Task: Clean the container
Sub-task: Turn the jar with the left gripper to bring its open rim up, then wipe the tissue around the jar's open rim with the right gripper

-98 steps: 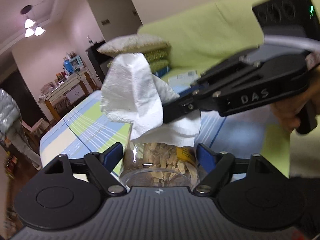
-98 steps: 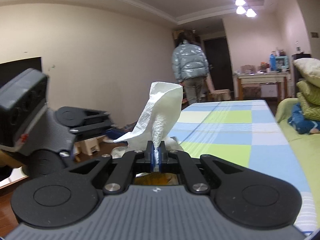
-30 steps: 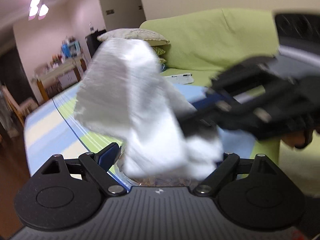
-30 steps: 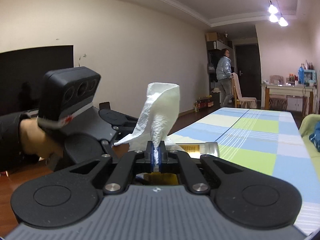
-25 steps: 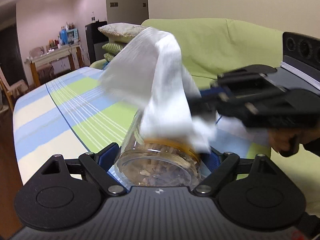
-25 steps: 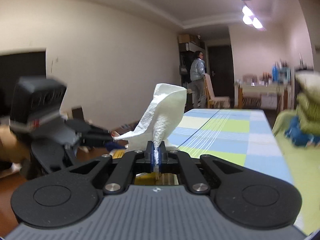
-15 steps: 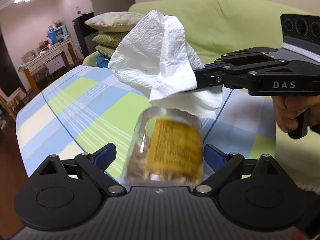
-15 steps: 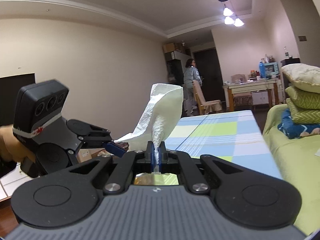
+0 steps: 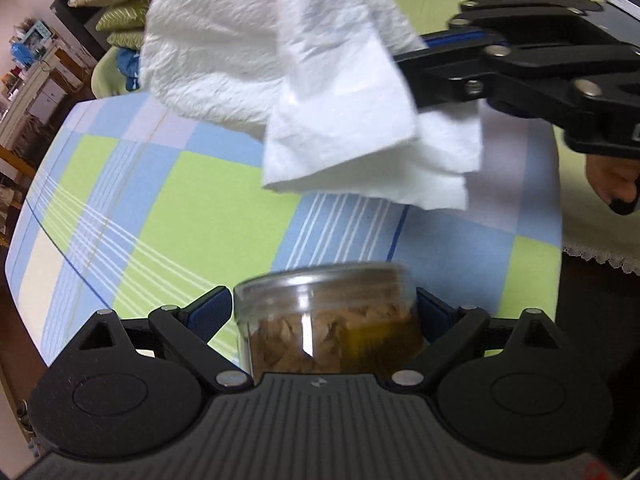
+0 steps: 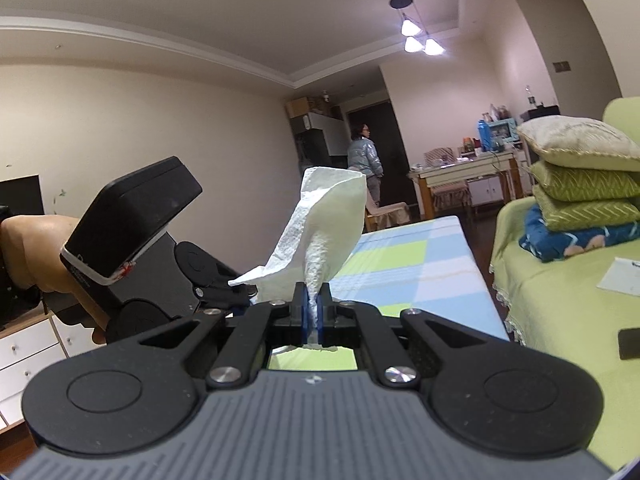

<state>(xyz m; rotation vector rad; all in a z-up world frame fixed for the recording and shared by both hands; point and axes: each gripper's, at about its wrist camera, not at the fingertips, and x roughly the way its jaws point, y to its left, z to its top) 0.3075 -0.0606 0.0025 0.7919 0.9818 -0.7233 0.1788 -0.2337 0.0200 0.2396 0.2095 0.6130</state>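
Left gripper (image 9: 325, 312) jaws clamped on jar (image 9: 326, 320) above checked table (image 9: 180, 200); right gripper (image 10: 314, 308) jaws pinched shut on paper towel (image 9: 304, 80), clear of jar: bring towel down flat onto glass, hold jar steady.

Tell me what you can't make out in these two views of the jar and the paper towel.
- Left wrist: jar bottom, hidden behind the left gripper body; label too blurred to read.
- Left wrist: right gripper tips, buried in the paper towel.
- Right wrist: jar hidden by right gripper and towel.
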